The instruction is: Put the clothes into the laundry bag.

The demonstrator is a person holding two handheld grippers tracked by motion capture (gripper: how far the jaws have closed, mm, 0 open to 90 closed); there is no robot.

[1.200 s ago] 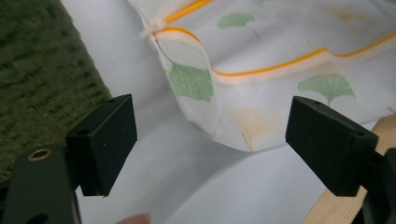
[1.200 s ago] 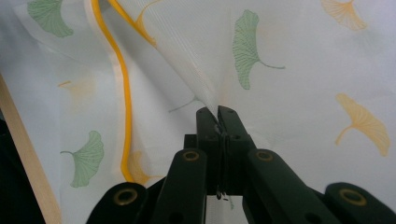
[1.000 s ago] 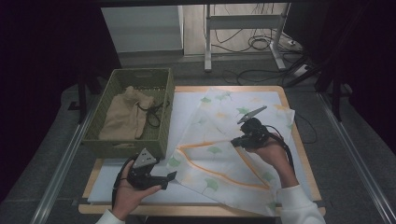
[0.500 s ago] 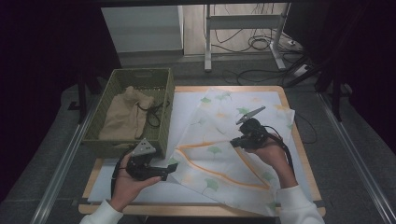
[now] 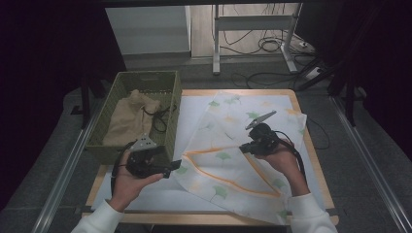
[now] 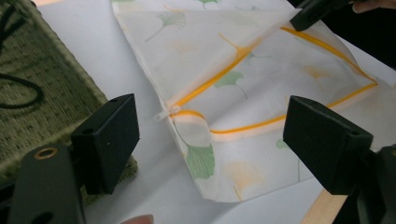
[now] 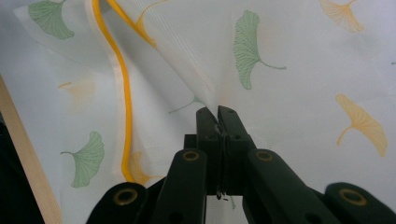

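The worktop (image 5: 301, 160) is spread with a mesh bag (image 5: 228, 165), lifted at its upper layer by the right gripper (image 5: 246, 148), clamped on the mesh. The zipper pull (image 6: 166, 113) is framed just ahead of the left gripper (image 5: 174, 167), held agape.

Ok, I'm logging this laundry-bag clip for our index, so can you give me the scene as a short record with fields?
setting: wooden table with a white mat
main item: mesh laundry bag, white with ginkgo-leaf print and orange zipper trim
right tongs: shut on the mesh, lifting a flap of the bag
left tongs: open, jaws wide apart, aimed at the zipper pull, not touching it
other items: green woven basket at the table's left, holding a beige cloth pouch
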